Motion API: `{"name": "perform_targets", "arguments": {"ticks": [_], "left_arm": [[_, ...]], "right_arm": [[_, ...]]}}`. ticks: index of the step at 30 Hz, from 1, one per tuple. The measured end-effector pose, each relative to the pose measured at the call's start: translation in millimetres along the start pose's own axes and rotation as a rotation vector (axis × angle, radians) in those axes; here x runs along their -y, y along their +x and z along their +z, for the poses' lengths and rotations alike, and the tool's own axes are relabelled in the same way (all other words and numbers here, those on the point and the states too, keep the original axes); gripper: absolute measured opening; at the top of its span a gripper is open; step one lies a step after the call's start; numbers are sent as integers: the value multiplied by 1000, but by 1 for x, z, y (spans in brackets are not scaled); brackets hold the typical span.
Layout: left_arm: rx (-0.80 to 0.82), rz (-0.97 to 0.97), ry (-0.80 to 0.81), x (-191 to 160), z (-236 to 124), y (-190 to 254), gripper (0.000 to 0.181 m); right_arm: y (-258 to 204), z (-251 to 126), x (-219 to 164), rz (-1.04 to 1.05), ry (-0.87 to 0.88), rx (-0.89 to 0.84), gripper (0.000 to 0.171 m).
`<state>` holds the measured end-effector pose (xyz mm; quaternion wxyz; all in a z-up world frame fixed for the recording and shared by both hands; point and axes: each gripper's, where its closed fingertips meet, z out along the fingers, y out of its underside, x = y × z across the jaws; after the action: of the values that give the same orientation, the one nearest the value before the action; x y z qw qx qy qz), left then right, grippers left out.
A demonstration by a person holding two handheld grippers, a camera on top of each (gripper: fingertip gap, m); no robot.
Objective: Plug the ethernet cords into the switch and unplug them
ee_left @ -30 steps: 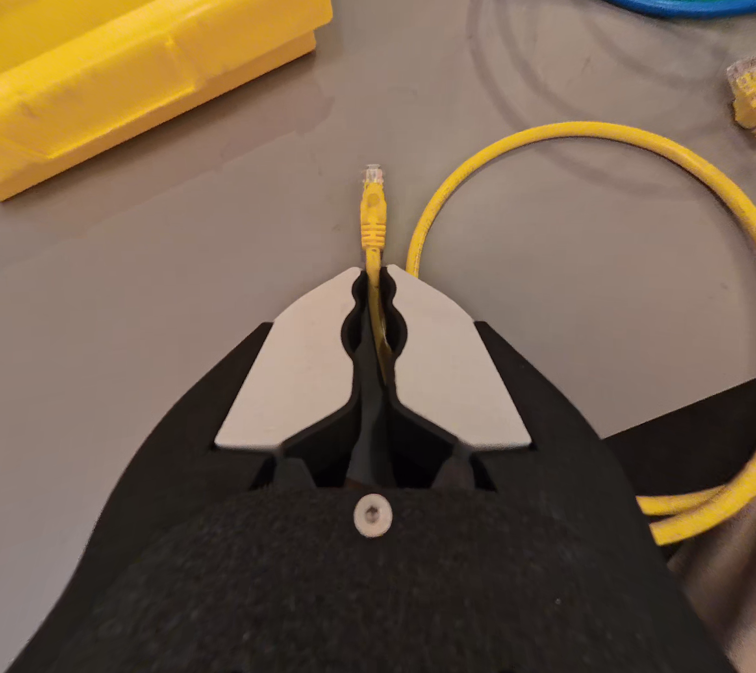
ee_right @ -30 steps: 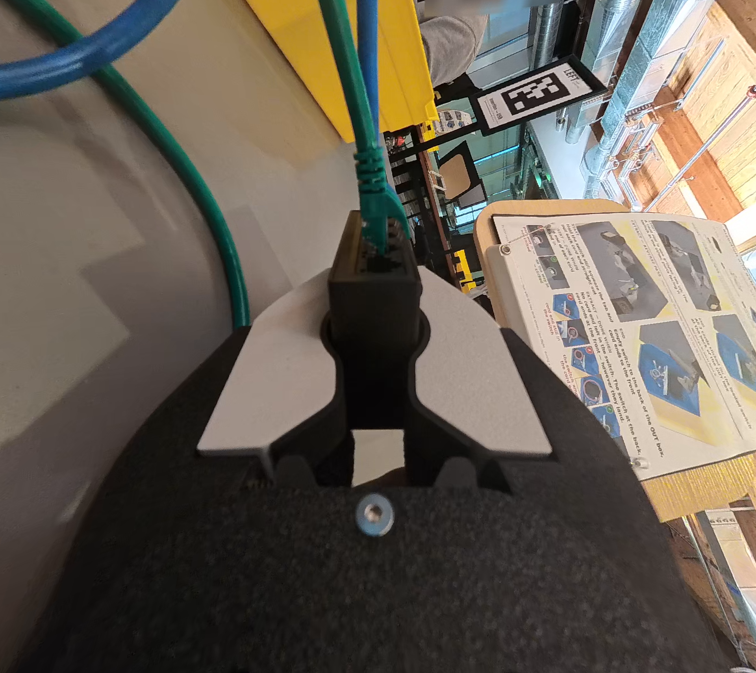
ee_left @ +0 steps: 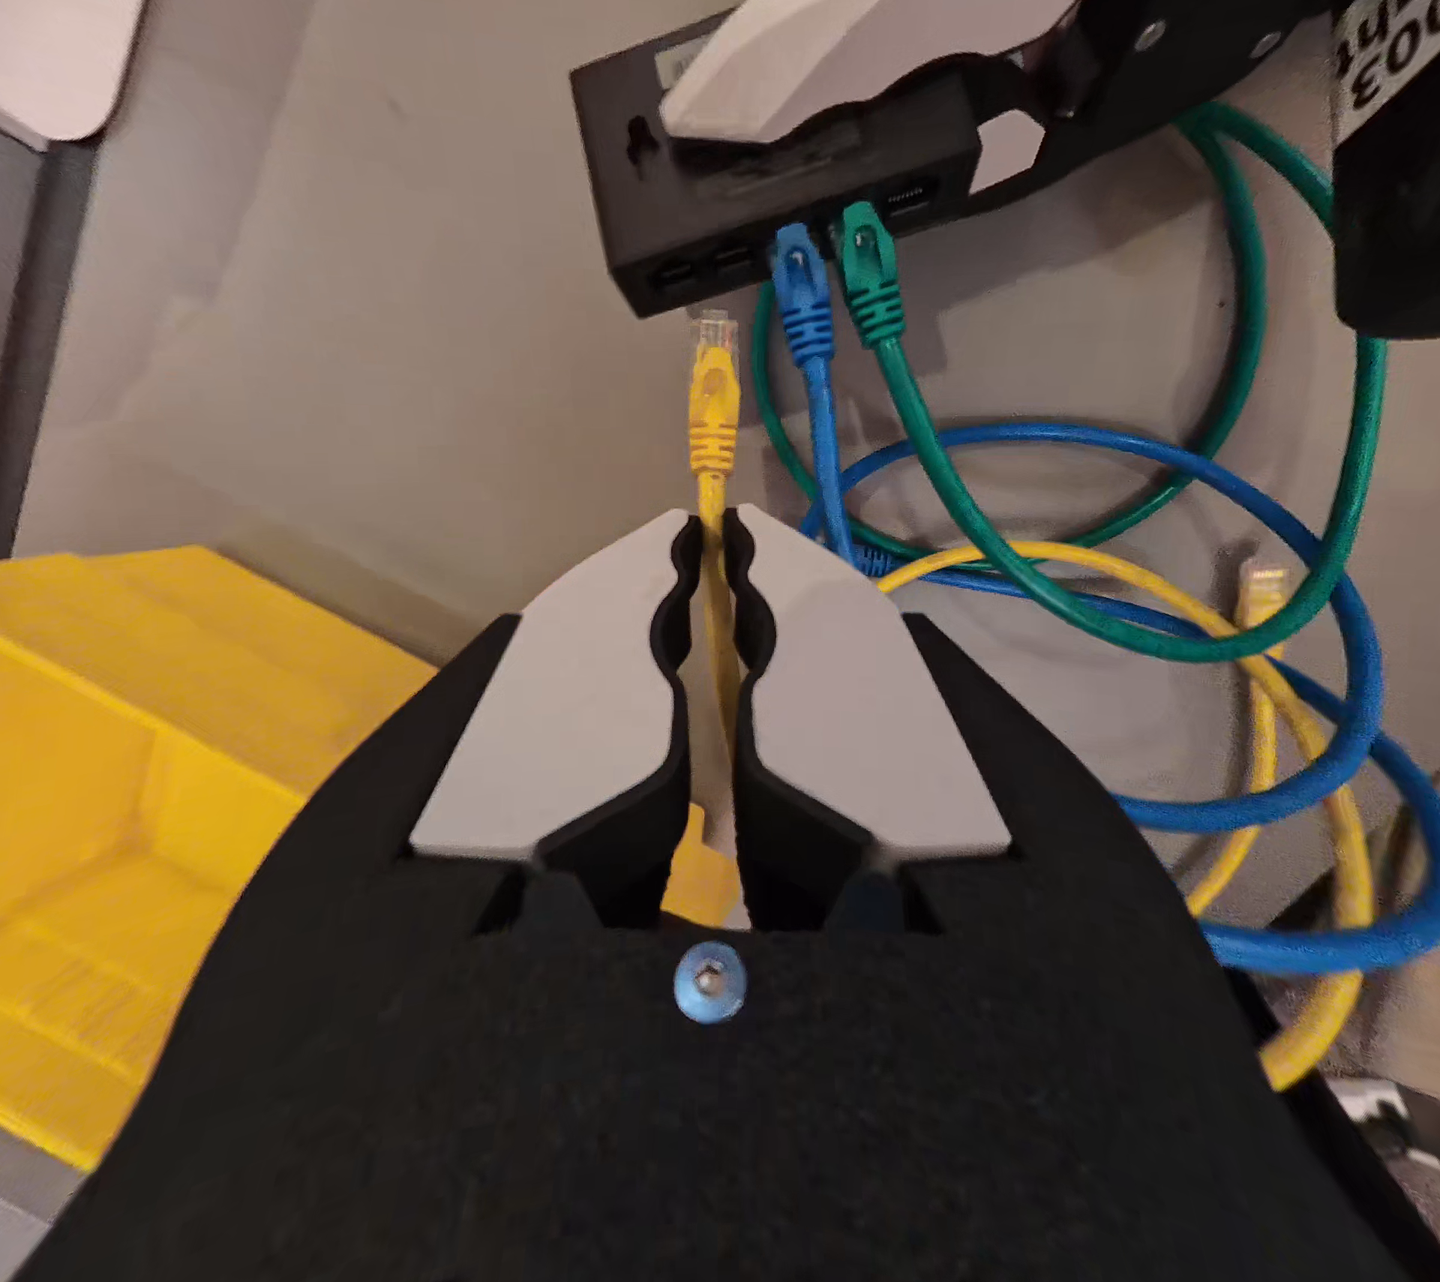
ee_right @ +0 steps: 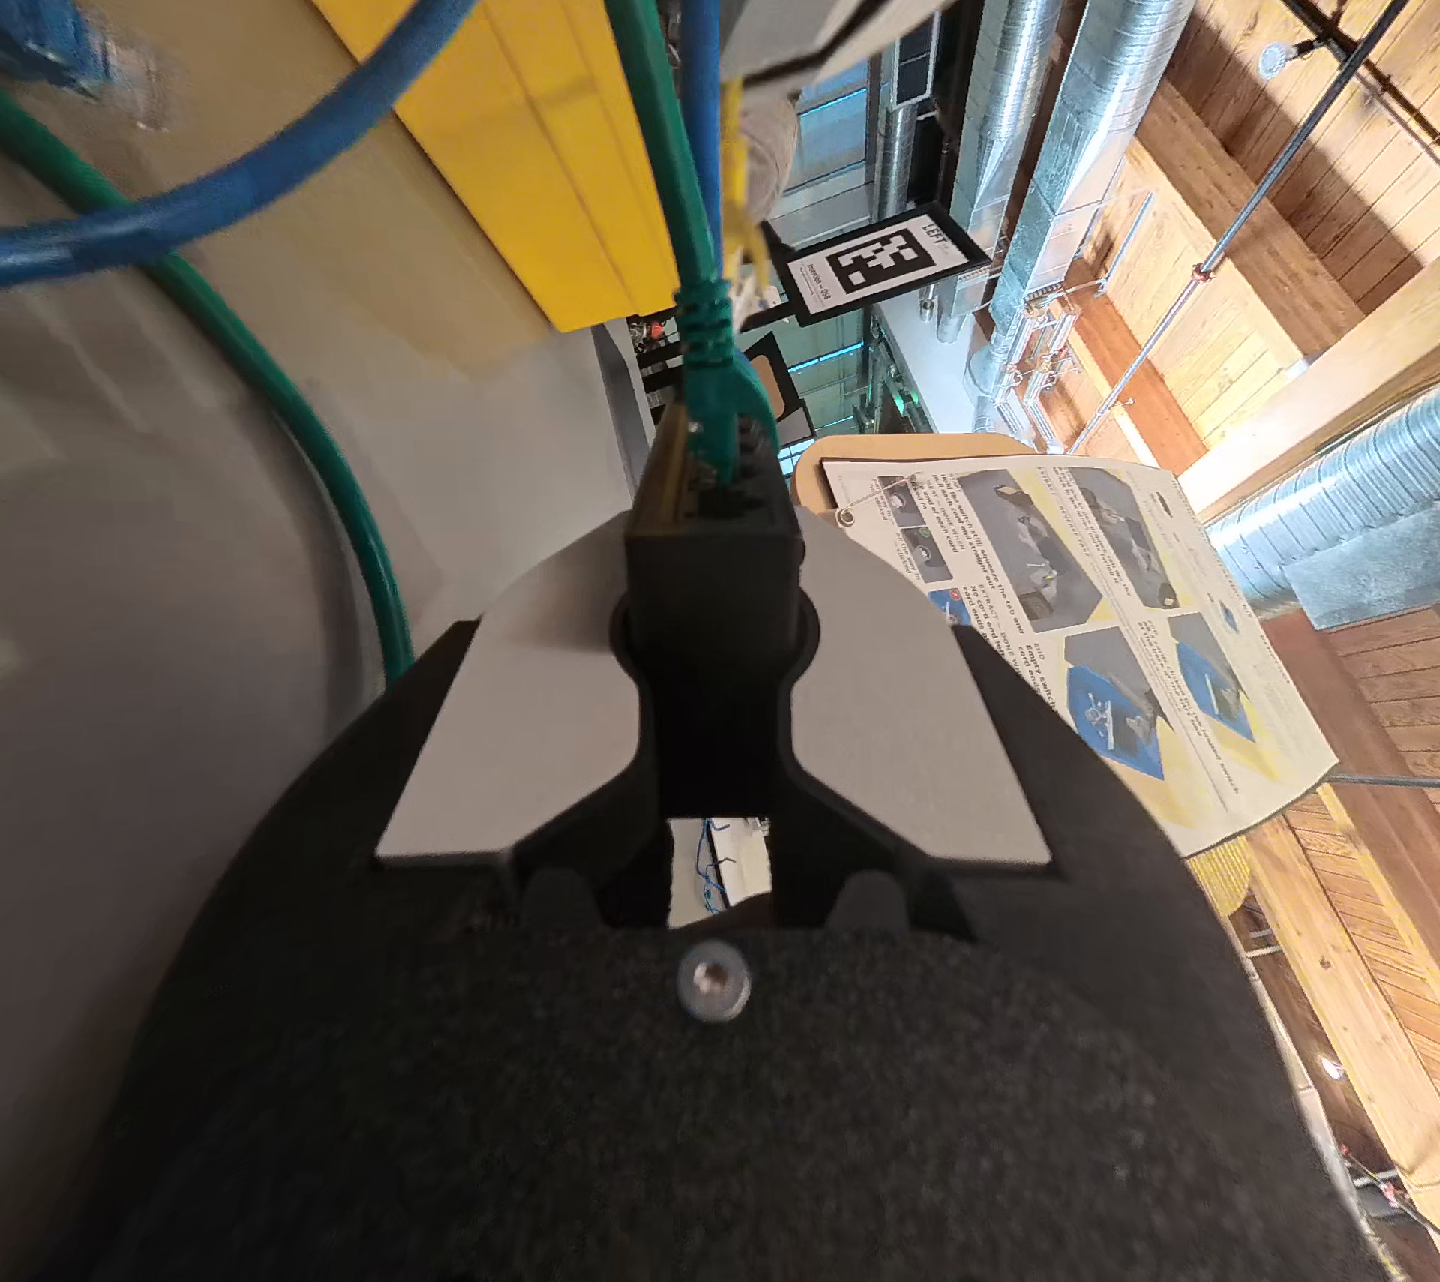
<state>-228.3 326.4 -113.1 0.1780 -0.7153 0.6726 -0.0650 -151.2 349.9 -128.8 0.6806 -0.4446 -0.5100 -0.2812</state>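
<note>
Left gripper (ee_left: 711, 527) clamped narrow on yellow ethernet cord (ee_left: 715, 637) well behind its boot, so plug (ee_left: 713, 379) free to wobble or droop. Plug tip just short of switch (ee_left: 779, 200), a little off the free ports left of blue plug (ee_left: 802, 294) and green plug (ee_left: 869, 270). Likely to jam on port rim if pushed skewed. Switch pinched in right gripper (ee_right: 713, 574); could twist or slip under a hard push.

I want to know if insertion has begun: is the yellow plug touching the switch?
Apart. In the left wrist view the yellow plug tip sits below the switch, with grey table showing between them.
</note>
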Motion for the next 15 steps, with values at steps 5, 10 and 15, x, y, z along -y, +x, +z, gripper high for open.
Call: {"name": "perform_targets", "arguments": {"ticks": [5,10,15], "left_arm": [[1,29,33,13,8,4,6],[3,20,18,10,12,2,5],[-17,-45,106,17,9,-1,5]], "right_arm": [[-3,1,-1,-7,-4,15,30],[-5,2,0,-20,-6,23,30],[-3,2,-2,3,-13,19,30]]}}
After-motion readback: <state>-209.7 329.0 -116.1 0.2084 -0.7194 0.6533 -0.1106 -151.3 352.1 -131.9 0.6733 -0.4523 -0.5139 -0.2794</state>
